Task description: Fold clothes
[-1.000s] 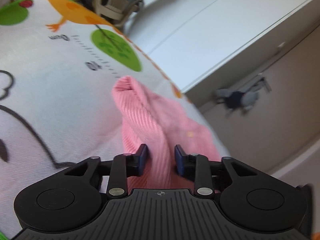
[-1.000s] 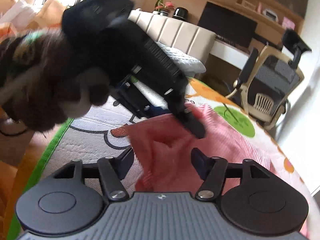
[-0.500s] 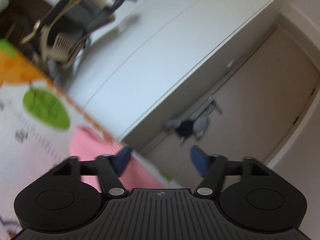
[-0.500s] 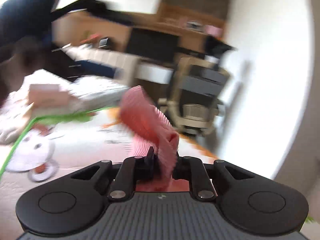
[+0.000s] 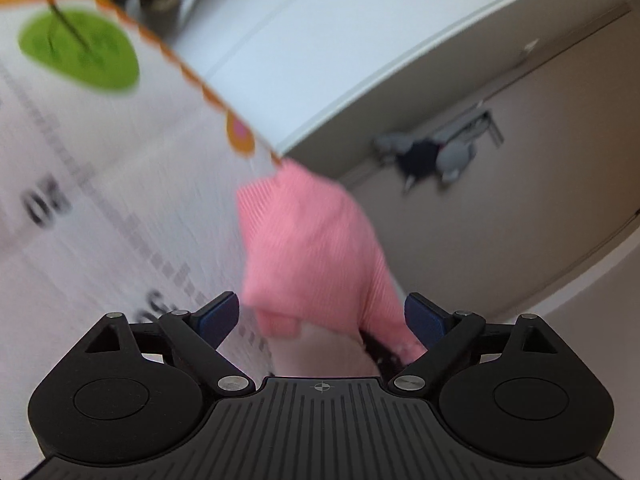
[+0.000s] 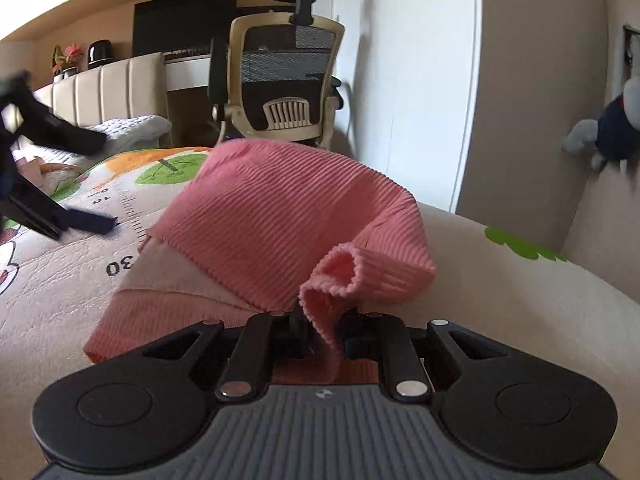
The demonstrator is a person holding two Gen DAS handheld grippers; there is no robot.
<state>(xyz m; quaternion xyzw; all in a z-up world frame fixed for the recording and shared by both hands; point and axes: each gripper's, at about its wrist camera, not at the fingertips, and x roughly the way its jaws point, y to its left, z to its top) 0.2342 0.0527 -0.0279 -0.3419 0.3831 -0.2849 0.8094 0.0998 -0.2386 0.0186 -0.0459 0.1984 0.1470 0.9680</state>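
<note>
A pink ribbed garment point(image 6: 280, 216) lies bunched on the printed play mat point(image 6: 52, 280), one fold raised into a hump. My right gripper point(image 6: 324, 326) is shut on a rolled ribbed edge of the pink garment at its near side. In the left wrist view the pink garment point(image 5: 308, 240) lies just ahead of my left gripper point(image 5: 322, 316), which stands open with its blue pads point(image 5: 220, 314) wide apart and nothing held between them. The right wrist view shows the left gripper point(image 6: 106, 184) blurred at the far left, above the mat.
An office chair point(image 6: 280, 80) stands beyond the mat, with a desk and dark monitor point(image 6: 184, 20) behind it. A white wardrobe point(image 5: 320, 40) runs along the mat's edge. A grey stuffed toy point(image 5: 432, 156) hangs on the beige door.
My left gripper let go of the pink garment, opened and drew away to the left. My right gripper closed on the garment's edge and has pulled it up and over.
</note>
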